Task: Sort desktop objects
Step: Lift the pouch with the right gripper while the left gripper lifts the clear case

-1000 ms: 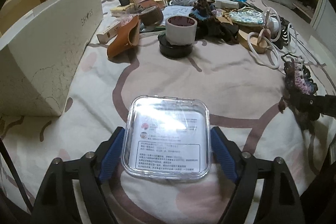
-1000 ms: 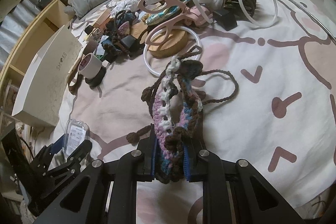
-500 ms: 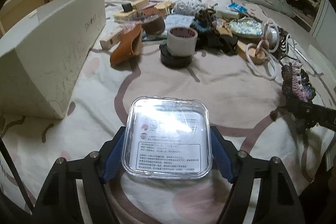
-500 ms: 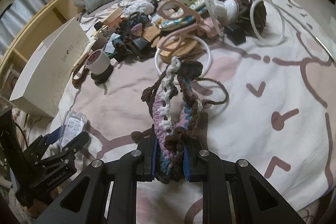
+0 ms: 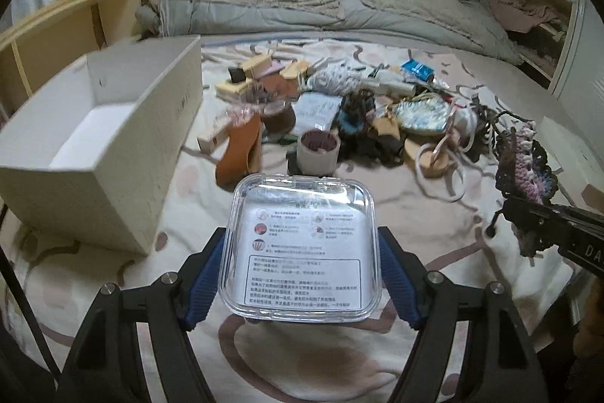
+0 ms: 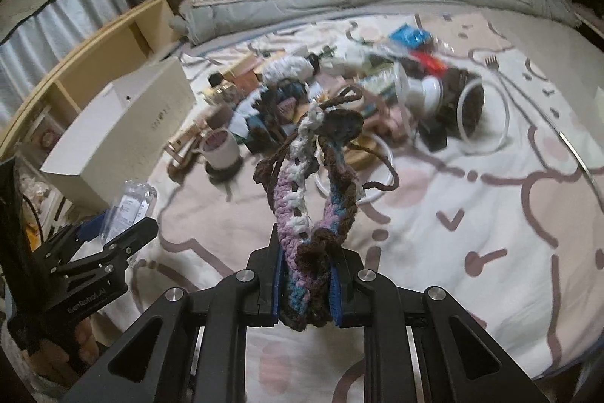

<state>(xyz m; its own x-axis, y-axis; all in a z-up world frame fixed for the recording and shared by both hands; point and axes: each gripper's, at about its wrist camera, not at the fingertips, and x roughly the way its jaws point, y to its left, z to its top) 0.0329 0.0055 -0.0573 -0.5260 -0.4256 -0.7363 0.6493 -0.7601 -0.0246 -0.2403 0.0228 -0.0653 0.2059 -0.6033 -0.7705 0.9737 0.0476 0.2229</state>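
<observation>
My left gripper (image 5: 302, 274) is shut on a clear square plastic container (image 5: 302, 248) with a printed label, held above the bedspread. It also shows at the left of the right wrist view (image 6: 130, 210). My right gripper (image 6: 305, 284) is shut on a crocheted piece (image 6: 313, 199) of purple, white, blue and brown yarn, lifted off the bed with cords dangling. The crochet also shows at the right of the left wrist view (image 5: 526, 165). An open white box (image 5: 105, 138) stands at the left.
A pile of small items lies mid-bed: a tape roll (image 5: 319, 153) on a black disc, an orange leather piece (image 5: 241, 153), white hoops (image 6: 487, 123), wooden blocks (image 5: 256, 67), a blue packet (image 5: 417, 70). Pillows and a wooden shelf (image 5: 56, 33) lie behind.
Both grippers have risen and tilted up, so the box's inside and the back wall now show. The container and the crochet stay gripped; the crochet cords have lifted off the bed.
</observation>
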